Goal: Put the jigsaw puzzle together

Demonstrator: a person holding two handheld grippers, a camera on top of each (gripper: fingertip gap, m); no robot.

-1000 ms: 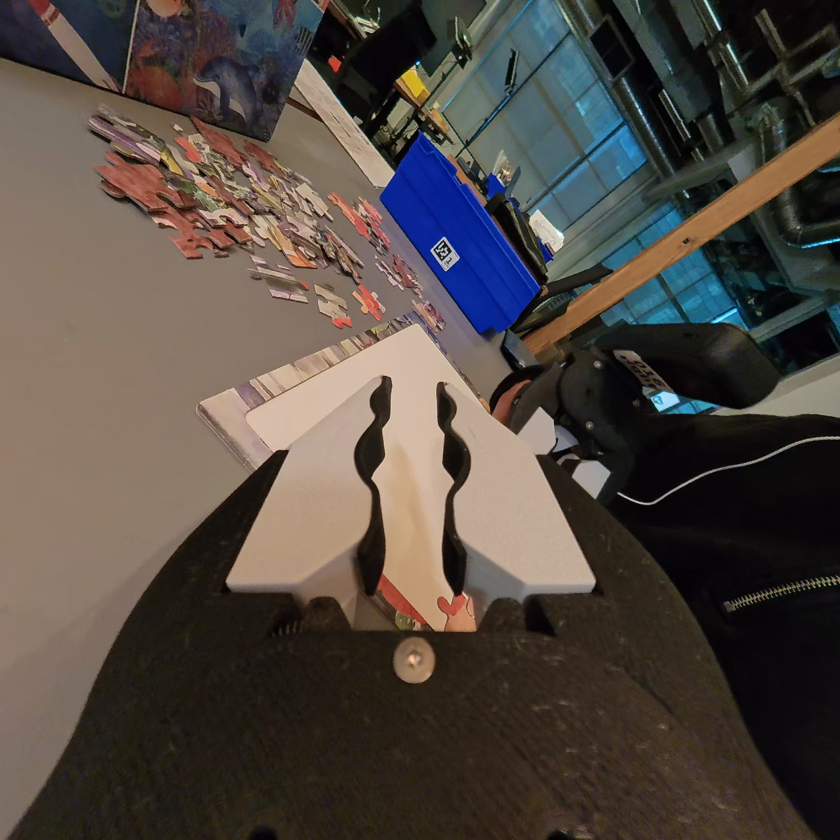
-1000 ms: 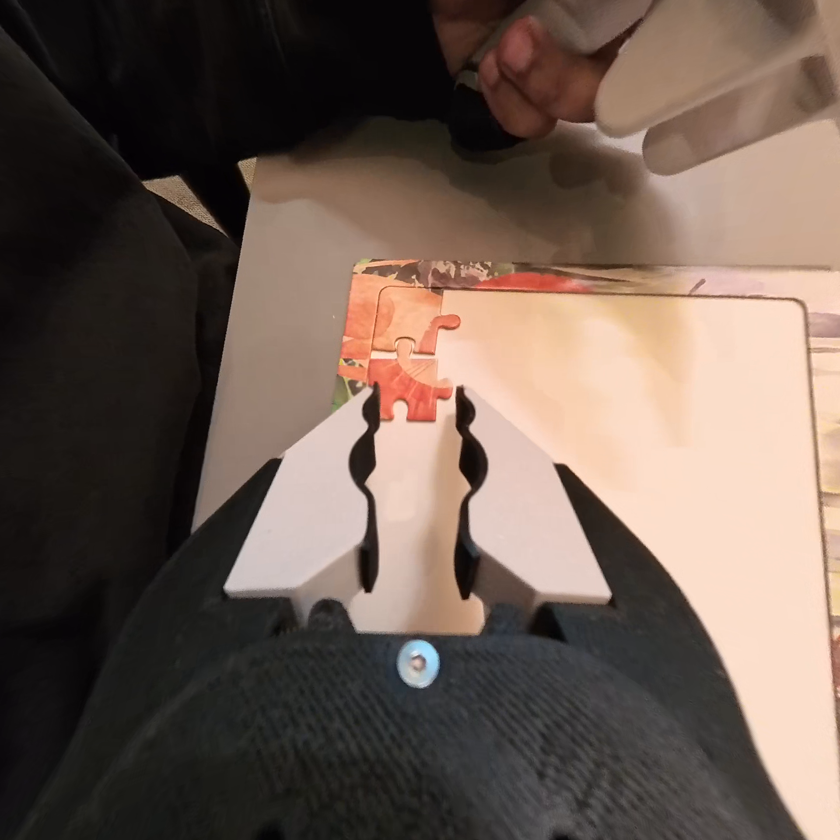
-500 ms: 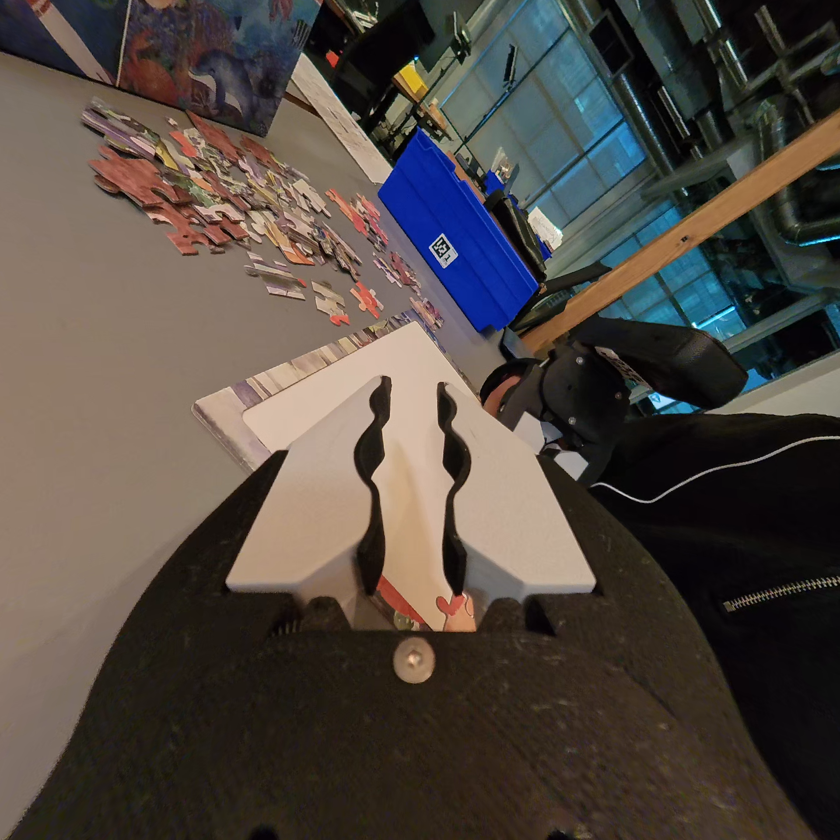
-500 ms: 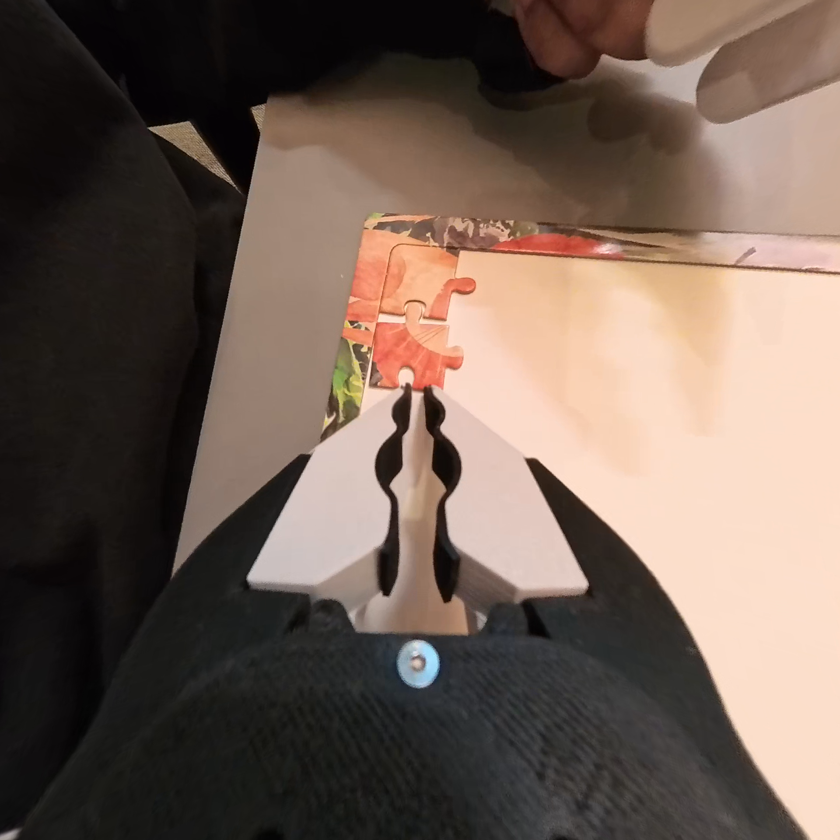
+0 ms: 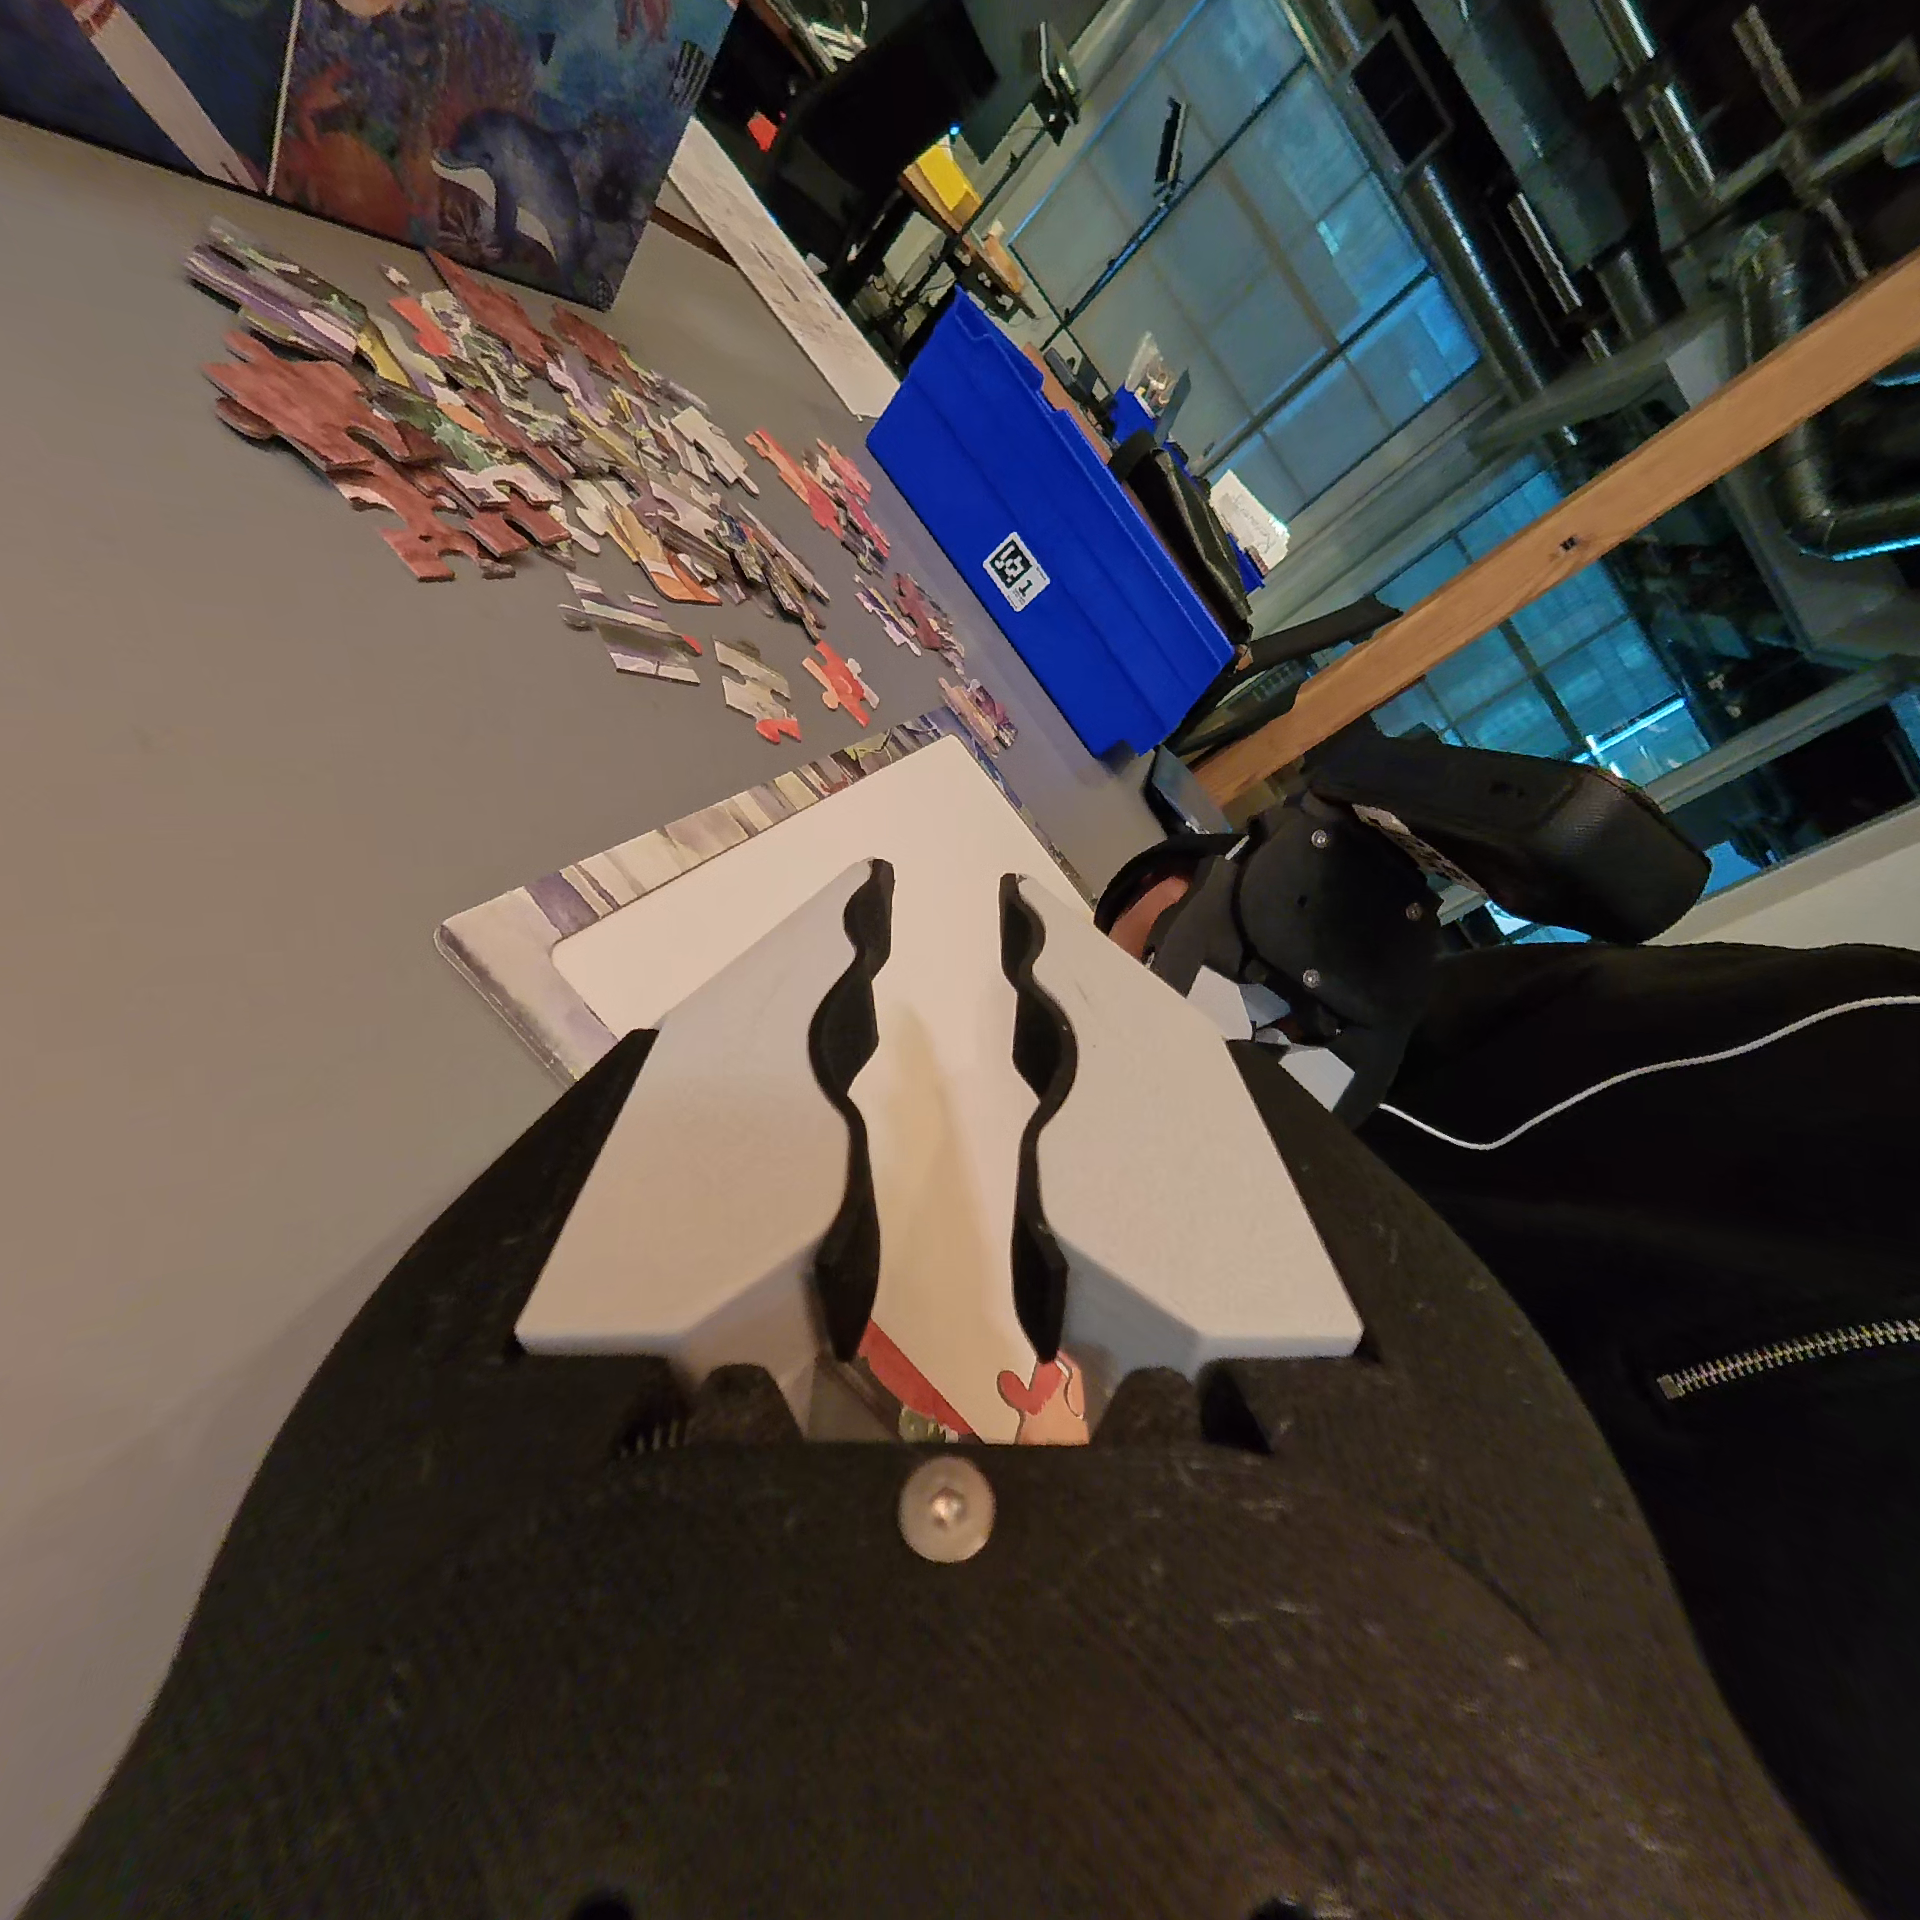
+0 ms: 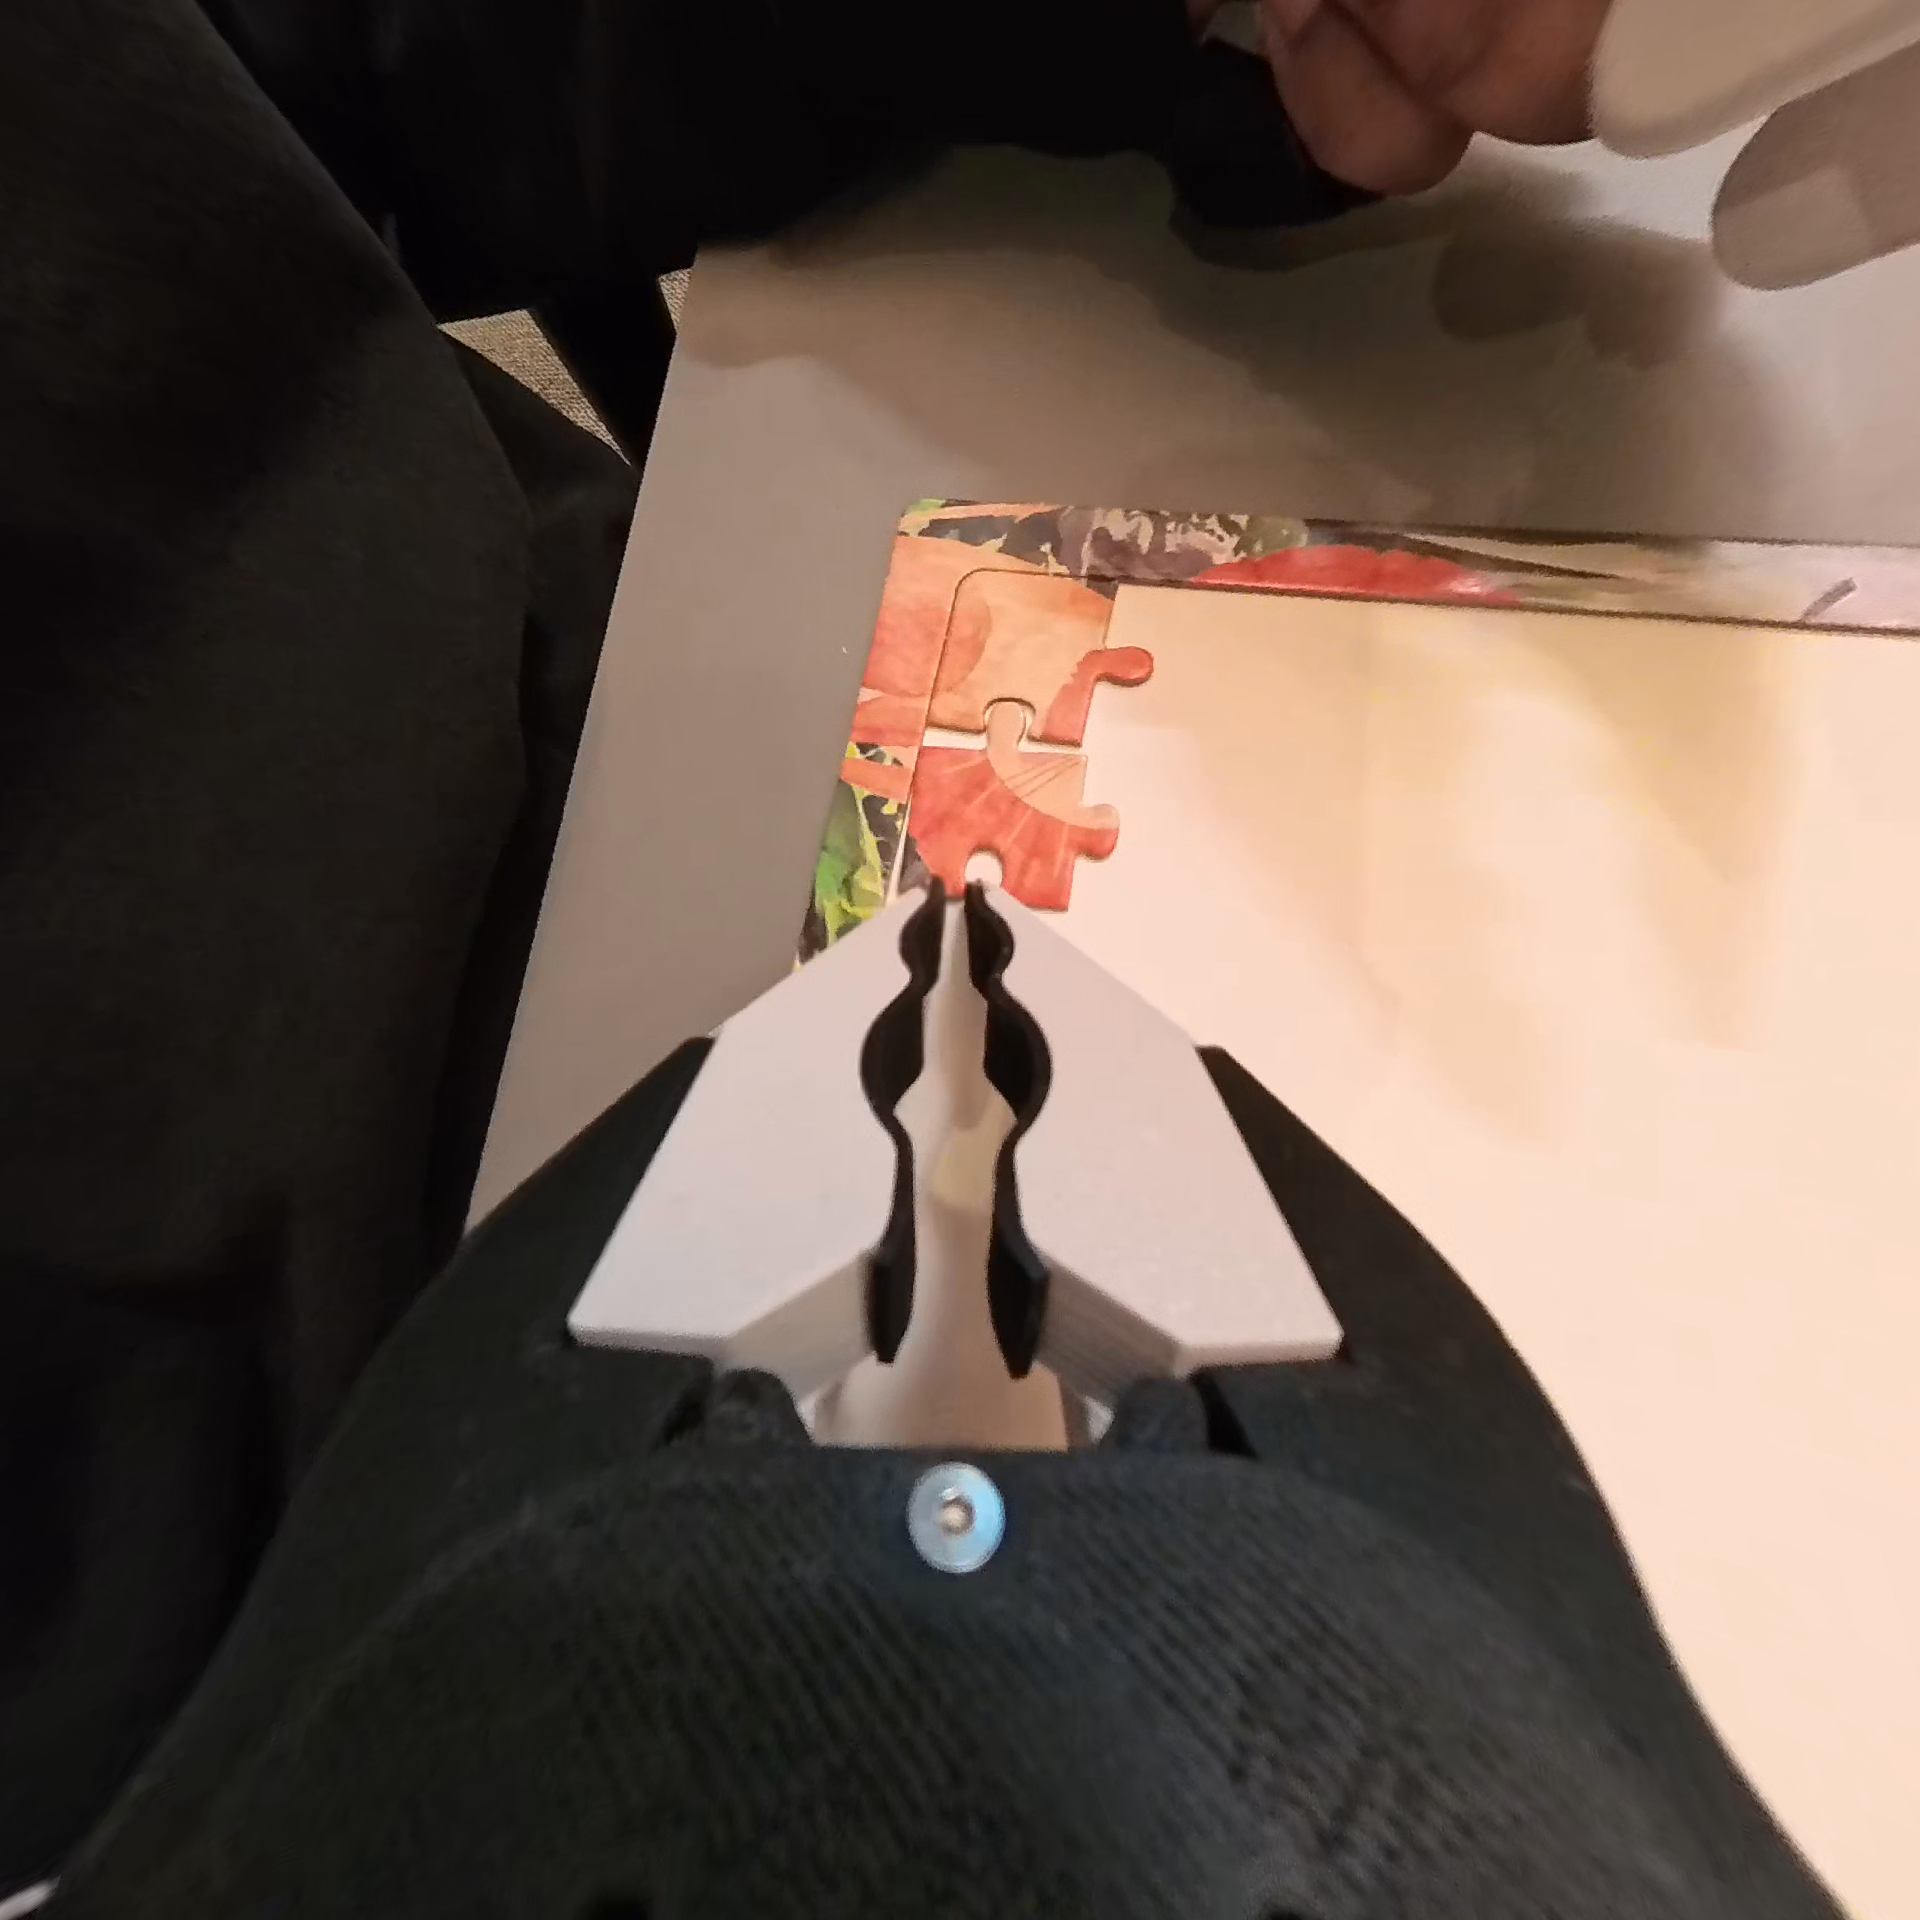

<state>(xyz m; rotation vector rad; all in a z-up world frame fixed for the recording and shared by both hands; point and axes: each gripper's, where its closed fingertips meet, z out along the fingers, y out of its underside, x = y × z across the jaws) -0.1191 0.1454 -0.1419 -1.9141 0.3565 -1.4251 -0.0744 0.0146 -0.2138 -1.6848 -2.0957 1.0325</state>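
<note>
The puzzle tray has a white floor and a printed border. An orange corner piece lies in its corner, with a second orange piece joined to it. My right gripper is shut and empty, its tips at the near edge of that second piece. My left gripper is open and empty, held above the tray. It also shows in the right wrist view as a white finger held by a hand. The right gripper shows in the left wrist view.
Several loose puzzle pieces lie spread on the grey table beyond the tray. The picture box stands behind them, and a blue bin to the right. The person's black jacket borders the table edge. Some 15 cm of space lies between my two pairs of fingers.
My right gripper has shut; it was open around the second orange piece and now has its tips together at that piece's near edge. The left gripper has barely moved.
</note>
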